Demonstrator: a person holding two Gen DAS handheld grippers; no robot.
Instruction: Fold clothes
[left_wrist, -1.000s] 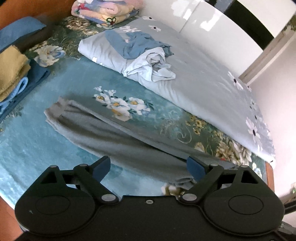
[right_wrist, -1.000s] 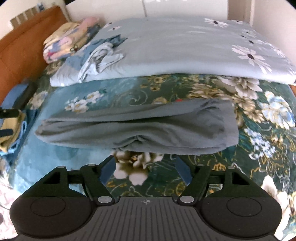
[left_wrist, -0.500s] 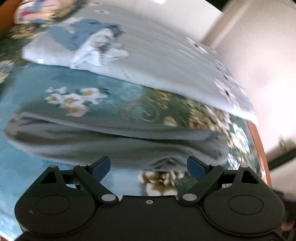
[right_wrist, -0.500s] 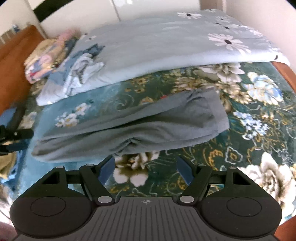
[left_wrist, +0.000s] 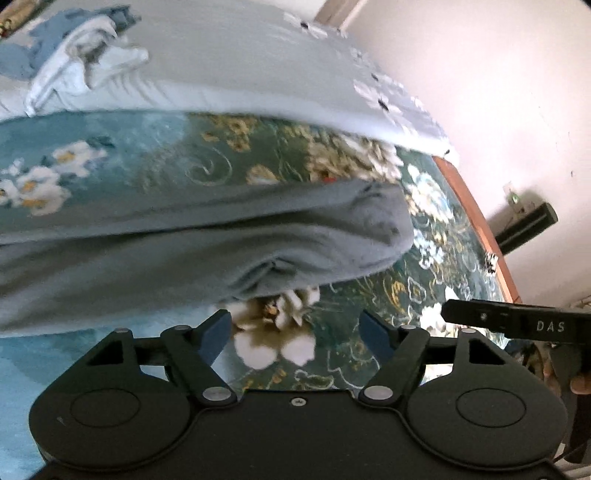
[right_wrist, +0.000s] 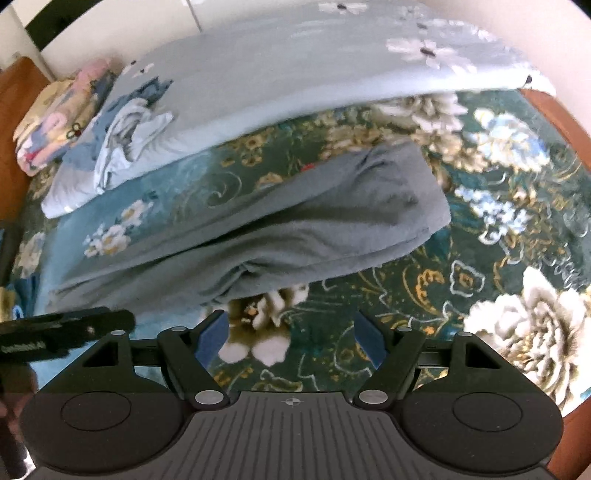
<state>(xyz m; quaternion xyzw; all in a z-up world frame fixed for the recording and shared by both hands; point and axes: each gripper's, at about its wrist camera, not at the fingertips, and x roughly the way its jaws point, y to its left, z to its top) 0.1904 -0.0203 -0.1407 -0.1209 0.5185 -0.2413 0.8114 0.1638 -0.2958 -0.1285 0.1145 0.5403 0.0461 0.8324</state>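
A grey garment (left_wrist: 207, 243), folded lengthwise into a long strip, lies across the floral bedspread; it also shows in the right wrist view (right_wrist: 280, 236). My left gripper (left_wrist: 295, 332) is open and empty, just in front of the strip's near edge, toward its wide end. My right gripper (right_wrist: 291, 341) is open and empty, also in front of that near edge. The two grippers hang side by side; the right one's body (left_wrist: 517, 325) shows at the right of the left wrist view, the left one's body (right_wrist: 62, 332) at the left of the right wrist view.
A pale blue flowered duvet (right_wrist: 314, 74) lies folded behind the garment, with crumpled white and blue clothes (right_wrist: 129, 136) on it. A folded pastel blanket (right_wrist: 55, 114) sits far left. The bed's wooden edge (left_wrist: 476, 225) and a wall are on the right.
My left gripper has swung right along the garment, from its narrow end toward the wide end, and now hangs beside my right gripper. The right view has tilted and drawn closer. The garment lies unmoved.
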